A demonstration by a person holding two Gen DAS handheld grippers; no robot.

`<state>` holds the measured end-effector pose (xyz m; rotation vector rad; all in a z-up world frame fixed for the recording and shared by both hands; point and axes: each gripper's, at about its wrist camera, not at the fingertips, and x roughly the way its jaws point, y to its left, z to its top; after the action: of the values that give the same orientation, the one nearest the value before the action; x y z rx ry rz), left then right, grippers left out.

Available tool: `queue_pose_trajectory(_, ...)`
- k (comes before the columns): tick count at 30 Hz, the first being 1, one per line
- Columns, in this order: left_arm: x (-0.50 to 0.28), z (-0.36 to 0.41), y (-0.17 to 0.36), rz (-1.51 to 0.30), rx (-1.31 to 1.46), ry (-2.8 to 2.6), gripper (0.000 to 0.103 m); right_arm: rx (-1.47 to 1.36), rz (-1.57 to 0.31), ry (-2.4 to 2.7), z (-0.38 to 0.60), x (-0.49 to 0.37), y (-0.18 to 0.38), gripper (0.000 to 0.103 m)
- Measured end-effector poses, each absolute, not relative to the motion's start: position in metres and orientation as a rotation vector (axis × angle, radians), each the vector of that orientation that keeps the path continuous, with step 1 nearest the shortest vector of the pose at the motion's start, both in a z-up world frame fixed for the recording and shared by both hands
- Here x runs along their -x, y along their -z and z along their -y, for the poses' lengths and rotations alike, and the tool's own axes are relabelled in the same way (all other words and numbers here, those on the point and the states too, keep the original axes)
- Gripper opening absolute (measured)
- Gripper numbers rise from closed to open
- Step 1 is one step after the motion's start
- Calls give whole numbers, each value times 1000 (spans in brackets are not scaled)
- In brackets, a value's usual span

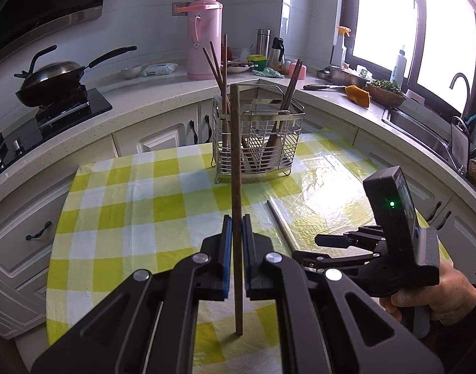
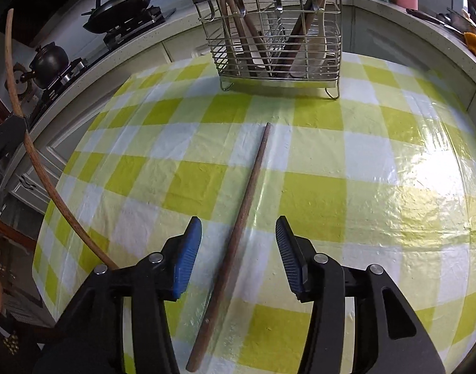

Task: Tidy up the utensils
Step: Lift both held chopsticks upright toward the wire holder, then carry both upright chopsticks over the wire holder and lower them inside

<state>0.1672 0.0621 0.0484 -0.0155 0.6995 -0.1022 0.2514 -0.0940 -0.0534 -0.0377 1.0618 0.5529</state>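
My left gripper (image 1: pixel 237 227) is shut on a brown wooden chopstick (image 1: pixel 236 155), which stands upright with its lower end near the tablecloth. The same chopstick (image 2: pixel 35 155) shows at the left edge of the right wrist view. A second chopstick (image 2: pixel 241 212) lies flat on the checked cloth, between the blue pads of my right gripper (image 2: pixel 238 222). That gripper is open and its pads do not touch the chopstick. From the left wrist, the right gripper (image 1: pixel 312 247) hovers low over this chopstick (image 1: pixel 280 221). A wire utensil basket (image 1: pixel 259 143) (image 2: pixel 275 31) at the table's far side holds several chopsticks and utensils.
The round table (image 1: pixel 128 218) carries a yellow-and-white checked plastic cloth. Behind it a counter runs around with a wok on a stove (image 1: pixel 50 78), a pink thermos (image 1: pixel 205 35), bottles, and a sink (image 1: pixel 425 131) at the right. A hand (image 1: pixel 431 299) grips the right tool.
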Motion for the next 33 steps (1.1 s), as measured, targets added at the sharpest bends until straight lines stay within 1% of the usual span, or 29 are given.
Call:
queue_pose_trajectory(3, -165, -71, -50, -695, 26, 92, 7, 84, -1058, -523, 83, -254, 58, 47)
queue_pose_trajectory(6, -163, -79, -51, -690, 35, 84, 7, 115, -1065, -504, 75, -258, 63, 35)
queue_pose_trajectory(11, -161, -88, -51, -683, 46, 86, 7, 184, -1056, -468, 62, -259, 71, 23)
queue_pose_trajectory(13, -160, -89, -51, -682, 51, 87, 7, 209, -1043, -453, 59, -258, 72, 12)
queue_pose_trajectory(16, -159, -92, -51, -680, 58, 87, 7, 198, -1036, -460, 60, -259, 73, 8)
queue_pose_trajectory(19, -160, -94, -50, -680, 61, 89, 7, 190, -1009, -467, 65, -256, 67, 7)
queue_pose_trajectory(29, -162, -88, -53, -669, 57, 100, 7, 110, -850, -488, 103, -232, -8, 7)
queue_pose_trajectory(33, -163, -81, -57, -659, 56, 109, 7, 82, -815, -503, 119, -221, -28, 7)
